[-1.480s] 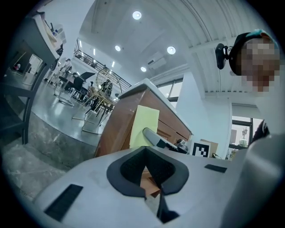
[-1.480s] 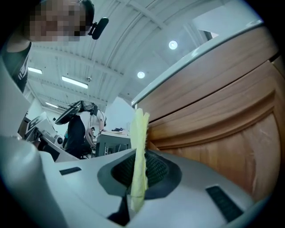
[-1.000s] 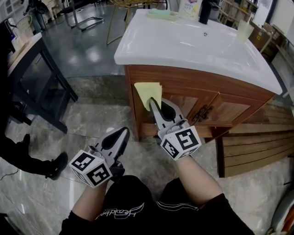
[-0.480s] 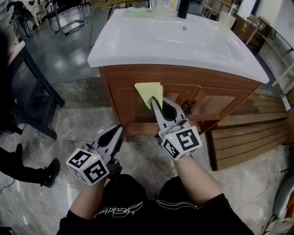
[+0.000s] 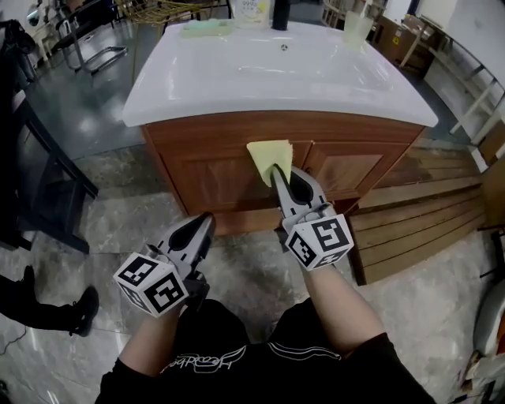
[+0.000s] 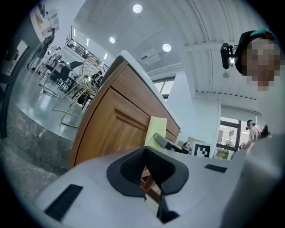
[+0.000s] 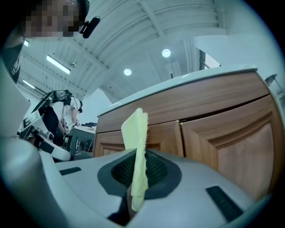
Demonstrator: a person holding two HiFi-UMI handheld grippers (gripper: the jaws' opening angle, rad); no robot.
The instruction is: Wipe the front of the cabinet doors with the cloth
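Note:
A wooden cabinet [image 5: 209, 170] under a white sink top [image 5: 276, 71] stands in front of me. My right gripper [image 5: 278, 175] is shut on a yellow cloth [image 5: 268, 156], held up before the top of the doors, near the seam between them. In the right gripper view the cloth [image 7: 136, 142] stands upright between the jaws in front of the door panels [image 7: 231, 142]. Whether it touches the wood I cannot tell. My left gripper [image 5: 207, 221] hangs lower, to the left, shut and holding nothing. The left gripper view shows the cloth [image 6: 155, 131] beside the door [image 6: 116, 129].
A dark bottle [image 5: 280, 14], a cup [image 5: 355, 28] and a green cloth [image 5: 207, 28] sit at the back of the sink top. Wooden slats [image 5: 418, 229] lie on the floor at the right. A black table frame [image 5: 47, 181] and someone's shoe [image 5: 83, 304] are at the left.
The right gripper with the cloth has gone rightward along the cabinet front, from its left corner to near the middle. The left gripper has stayed low and shut.

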